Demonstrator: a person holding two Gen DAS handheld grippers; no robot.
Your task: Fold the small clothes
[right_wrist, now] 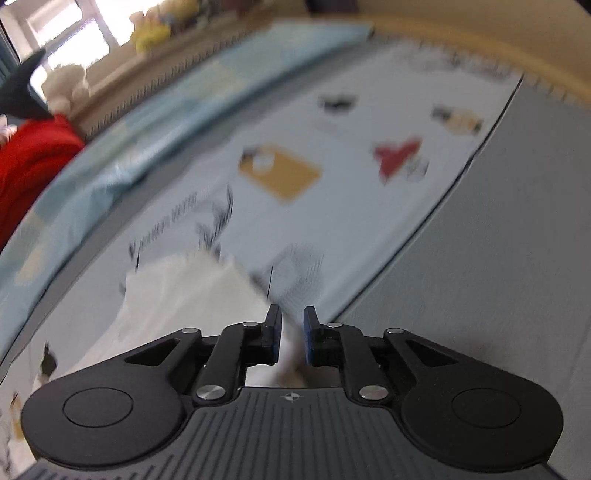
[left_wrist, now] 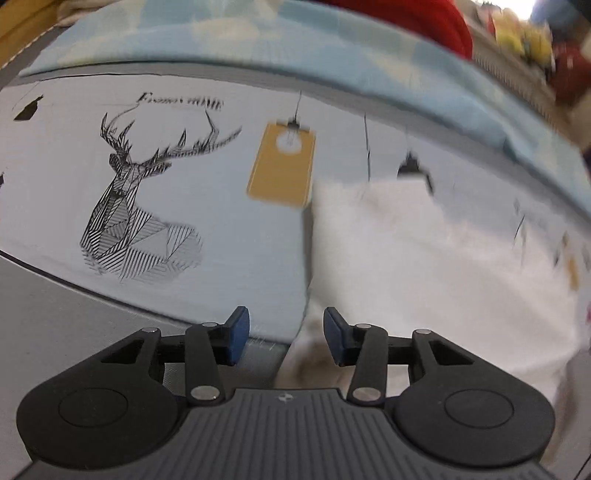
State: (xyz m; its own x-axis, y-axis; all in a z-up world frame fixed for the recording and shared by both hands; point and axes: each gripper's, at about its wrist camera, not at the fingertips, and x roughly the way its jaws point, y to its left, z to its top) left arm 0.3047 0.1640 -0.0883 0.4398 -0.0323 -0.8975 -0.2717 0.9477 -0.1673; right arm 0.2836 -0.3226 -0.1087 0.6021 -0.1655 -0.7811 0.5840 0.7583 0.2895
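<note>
The white garment [left_wrist: 424,258] lies on the printed bed sheet [left_wrist: 221,229], apparently partly folded. Left gripper [left_wrist: 286,338] fingers spread, holding nothing. Right gripper [right_wrist: 292,334] fingers slightly parted above the cloth edge. Further folds likely remain.

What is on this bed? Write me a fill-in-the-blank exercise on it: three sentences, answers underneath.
1. The black line drawing on the printed sheet shows the antlered head of a ___.
2. The small garment lying on that sheet is plain ___ in colour.
3. The bundled cloth beyond the sheet's far edge is ___ in colour.

Missing words: deer; white; red.
</note>
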